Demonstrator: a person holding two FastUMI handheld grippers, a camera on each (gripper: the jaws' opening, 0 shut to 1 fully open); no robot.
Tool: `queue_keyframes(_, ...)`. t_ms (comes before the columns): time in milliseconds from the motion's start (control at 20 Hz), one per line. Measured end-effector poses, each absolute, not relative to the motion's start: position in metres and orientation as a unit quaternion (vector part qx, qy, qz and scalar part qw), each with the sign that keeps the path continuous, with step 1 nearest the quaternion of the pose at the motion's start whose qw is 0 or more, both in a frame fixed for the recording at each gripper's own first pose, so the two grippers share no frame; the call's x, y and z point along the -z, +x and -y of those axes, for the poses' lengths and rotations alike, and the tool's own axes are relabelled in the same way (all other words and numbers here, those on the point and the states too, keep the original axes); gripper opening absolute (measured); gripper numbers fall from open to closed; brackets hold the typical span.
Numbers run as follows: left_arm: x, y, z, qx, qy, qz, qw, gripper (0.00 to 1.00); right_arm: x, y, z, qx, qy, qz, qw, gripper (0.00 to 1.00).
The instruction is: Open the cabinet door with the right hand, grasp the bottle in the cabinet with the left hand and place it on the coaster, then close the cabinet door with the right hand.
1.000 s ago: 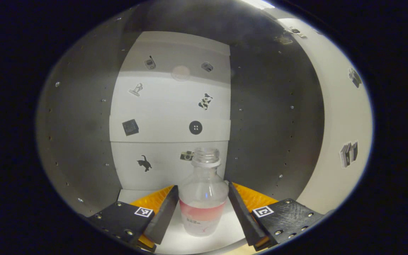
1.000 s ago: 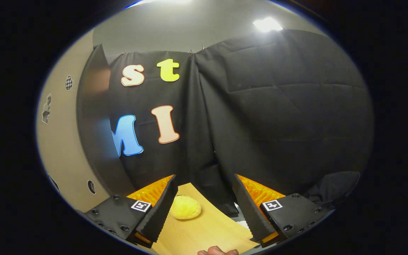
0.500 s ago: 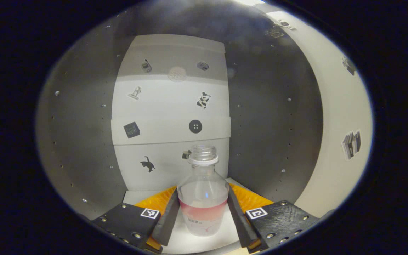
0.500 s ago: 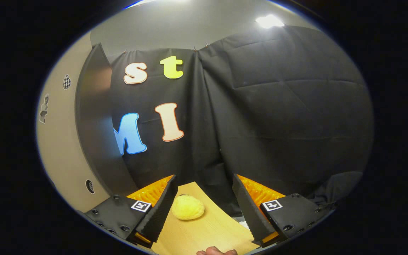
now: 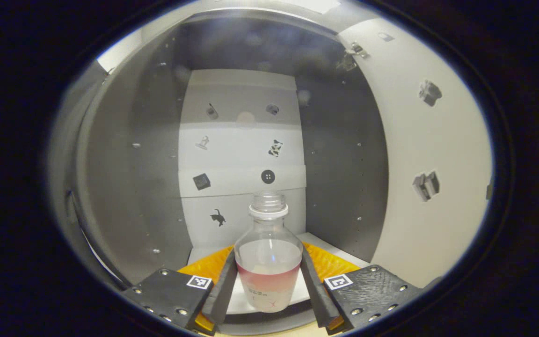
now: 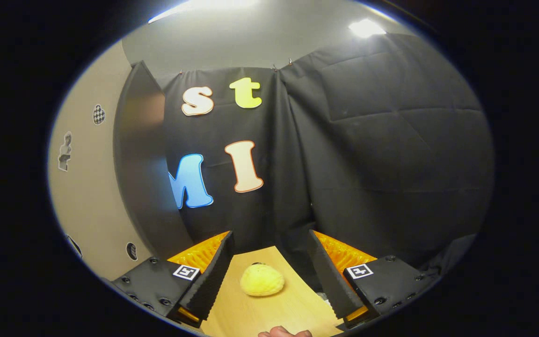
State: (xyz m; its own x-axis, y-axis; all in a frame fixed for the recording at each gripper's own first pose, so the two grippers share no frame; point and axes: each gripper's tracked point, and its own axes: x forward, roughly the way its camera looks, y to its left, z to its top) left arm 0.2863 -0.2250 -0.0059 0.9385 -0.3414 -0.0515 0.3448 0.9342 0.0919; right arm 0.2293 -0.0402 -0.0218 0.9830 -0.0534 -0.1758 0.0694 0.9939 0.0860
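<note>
A clear, capless bottle (image 5: 268, 262) with a pinkish label stands upright between the fingers of my left gripper (image 5: 268, 255), which is shut on its lower body. It is at the front edge of the white cabinet floor (image 5: 321, 244), inside the grey-walled cabinet (image 5: 124, 187). The cabinet door (image 5: 431, 140) stands open on the right. My right gripper (image 6: 269, 238) is open and holds nothing, hovering over a wooden table (image 6: 251, 313). A round yellow pad (image 6: 261, 280), perhaps the coaster, lies on the table between its fingers. The open door (image 6: 87, 187) is to its left.
The cabinet's back wall (image 5: 241, 154) carries several small stickers. Black cloth (image 6: 382, 164) hangs behind the table. A person's fingertip (image 6: 284, 333) shows at the bottom edge of the right gripper view.
My left gripper closed on the bottle and drew back with it from deep in the cabinet to its front edge. The right gripper shifted slightly and stayed open.
</note>
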Motion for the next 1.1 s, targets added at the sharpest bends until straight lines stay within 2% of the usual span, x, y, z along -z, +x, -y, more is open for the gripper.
queue_keyframes(300,0.012,0.188,0.164,0.142,0.049,-0.018,0.989,0.7,0.025,0.195,0.013,-0.008,0.086,-0.095,0.992,0.98)
queue_keyframes(350,0.021,0.167,0.154,0.131,0.048,-0.02,0.99,0.7,0.027,0.189,0.014,-0.01,0.082,-0.098,0.992,0.93)
queue_keyframes(400,0.028,0.151,0.143,0.12,0.046,-0.023,0.991,0.7,0.03,0.183,0.014,-0.013,0.075,-0.103,0.992,0.98)
queue_keyframes(500,0.051,0.121,0.116,0.089,0.042,-0.027,0.995,0.7,0.026,0.17,0.01,-0.025,0.067,-0.106,0.992,0.98)
queue_keyframes(800,0.158,0.054,0.061,0.022,0.05,-0.05,0.997,0.74,0.02,0.145,-0.005,-0.048,0.067,-0.103,0.991,0.98)
queue_keyframes(850,0.178,0.047,0.054,0.009,0.056,-0.054,0.997,0.7,0.019,0.143,-0.004,-0.045,0.066,-0.102,0.992,0.98)
queue_keyframes(950,0.213,0.033,0.047,-0.007,0.035,-0.059,0.998,0.72,0.018,0.14,-0.006,-0.042,0.068,-0.105,0.991,0.98)
queue_keyframes(1000,0.228,0.028,0.046,-0.012,0.013,-0.058,0.998,0.71,0.018,0.138,-0.007,-0.043,0.073,-0.108,0.991,0.93)
queue_keyframes(1050,0.242,0.025,0.044,-0.02,-0.005,-0.058,0.998,0.72,0.02,0.135,-0.01,-0.045,0.078,-0.114,0.989,0.98)
queue_keyframes(1100,0.259,0.022,0.039,-0.027,-0.019,-0.06,0.998,0.72,0.022,0.133,-0.012,-0.046,0.079,-0.121,0.988,0.98)
